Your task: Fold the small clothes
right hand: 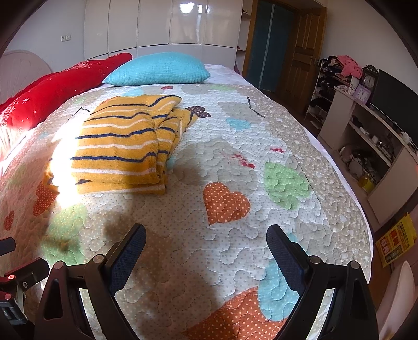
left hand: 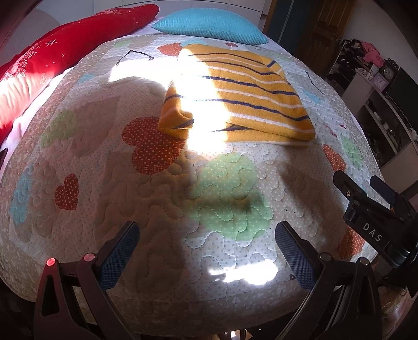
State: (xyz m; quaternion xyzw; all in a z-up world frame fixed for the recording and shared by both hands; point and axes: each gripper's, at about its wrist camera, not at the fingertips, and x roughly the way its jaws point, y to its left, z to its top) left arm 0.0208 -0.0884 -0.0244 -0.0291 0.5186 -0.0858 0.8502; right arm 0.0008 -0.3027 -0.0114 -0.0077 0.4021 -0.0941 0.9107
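A small yellow garment [left hand: 235,96] with navy and white stripes lies folded into a flat stack on the quilted bedspread [left hand: 183,198]. In the right wrist view the garment [right hand: 122,146] sits to the upper left, partly in bright sunlight. My left gripper [left hand: 206,245] is open and empty, well short of the garment. My right gripper [right hand: 206,248] is open and empty over the bedspread [right hand: 235,162], to the right of the garment. The right gripper's body [left hand: 376,219] shows at the right edge of the left wrist view.
A red cushion [right hand: 52,91] and a turquoise pillow [right hand: 159,69] lie at the head of the bed. Shelves with clutter and clocks [right hand: 365,125] stand along the right wall. A wooden door [right hand: 300,52] and white wardrobes [right hand: 167,23] are behind.
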